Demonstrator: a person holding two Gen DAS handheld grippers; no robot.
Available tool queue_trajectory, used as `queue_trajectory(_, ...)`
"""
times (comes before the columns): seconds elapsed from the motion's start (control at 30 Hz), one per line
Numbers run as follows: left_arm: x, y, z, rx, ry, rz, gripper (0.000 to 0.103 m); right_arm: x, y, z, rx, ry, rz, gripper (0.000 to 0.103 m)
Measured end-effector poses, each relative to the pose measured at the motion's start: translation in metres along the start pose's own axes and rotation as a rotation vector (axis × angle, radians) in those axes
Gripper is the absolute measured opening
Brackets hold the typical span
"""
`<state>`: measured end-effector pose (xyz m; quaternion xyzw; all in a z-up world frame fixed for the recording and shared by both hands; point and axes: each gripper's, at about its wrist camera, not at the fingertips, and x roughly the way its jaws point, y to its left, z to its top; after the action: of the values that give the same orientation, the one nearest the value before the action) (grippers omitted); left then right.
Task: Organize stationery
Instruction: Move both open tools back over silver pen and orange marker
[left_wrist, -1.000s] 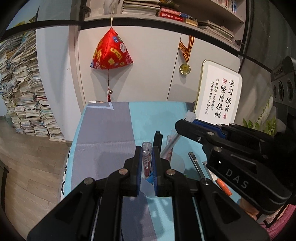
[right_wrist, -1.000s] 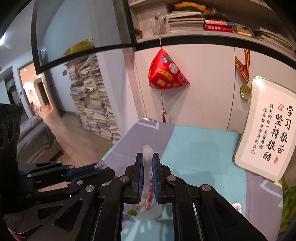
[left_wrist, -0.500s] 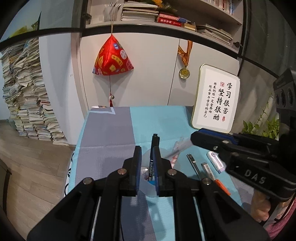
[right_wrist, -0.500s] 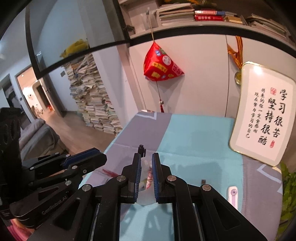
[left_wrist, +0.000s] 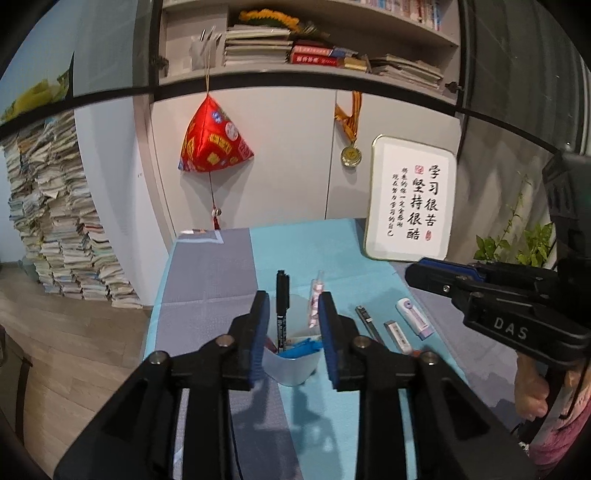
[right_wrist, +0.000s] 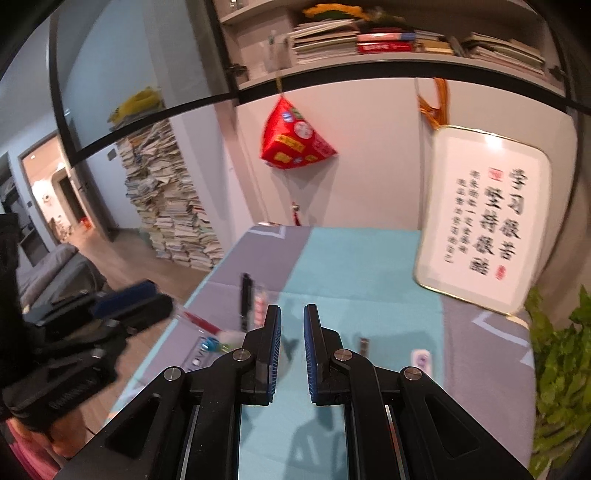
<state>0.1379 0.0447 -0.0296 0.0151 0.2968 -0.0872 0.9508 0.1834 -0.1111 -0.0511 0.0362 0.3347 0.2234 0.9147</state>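
A translucent pen cup (left_wrist: 291, 369) stands on the blue-grey tablecloth (left_wrist: 325, 251). It holds a black marker (left_wrist: 283, 306), a clear pen with pink print (left_wrist: 314, 302) and something blue. My left gripper (left_wrist: 291, 317) is open, its fingers either side of the cup and above it, holding nothing. My right gripper (right_wrist: 292, 332) is open and empty above the cloth; it also shows at the right of the left wrist view (left_wrist: 480, 284). In the right wrist view the marker (right_wrist: 244, 299) and a red pen (right_wrist: 201, 322) stand left of it.
A dark pen (left_wrist: 365, 321), a small white stick (left_wrist: 398, 336) and a white correction tape (left_wrist: 413, 317) lie right of the cup. A framed calligraphy board (left_wrist: 410, 199) leans at the back right. A green plant (right_wrist: 561, 362) stands at the right. The table's left edge drops to wooden floor.
Both grippers have opened and let go of the pens, which now stand in the cup. Both have drawn back and up; the right one has swung right.
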Motion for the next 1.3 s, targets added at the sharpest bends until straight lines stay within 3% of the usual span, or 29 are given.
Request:
queue_trajectory(0.2,-0.013,-0.030,-0.006,0.072,-0.027,-0.037,0.034,-0.018,-0.036,-0.016,0.050,0.013,-0.073,0.011)
queue_trajectory(0.4,-0.007,-0.066,-0.018,0.149,0.011,-0.082,0.038,-0.024,-0.066,-0.040,0.075,0.066,-0.118,0.012)
queue_trajectory(0.43,-0.005,-0.072,-0.020,0.159,0.021,-0.090,0.039,-0.023,-0.069,-0.044,0.069,0.080,-0.119,0.016)
queue_trajectory(0.5,0.004,-0.083,-0.027,0.177,0.048,-0.102,0.039,-0.021,-0.071,-0.054,0.050,0.100,-0.120,0.040)
queue_trajectory(0.57,0.019,-0.094,-0.036,0.198,0.094,-0.115,0.039,-0.021,-0.071,-0.064,0.029,0.101,-0.126,0.049)
queue_trajectory(0.83,0.080,-0.107,-0.059,0.139,0.245,-0.124,0.039,-0.011,-0.081,-0.097,-0.011,0.148,-0.120,0.049)
queue_trajectory(1.3,0.138,-0.113,-0.075,0.075,0.352,-0.088,0.039,0.014,-0.087,-0.125,-0.017,0.207,-0.081,0.040)
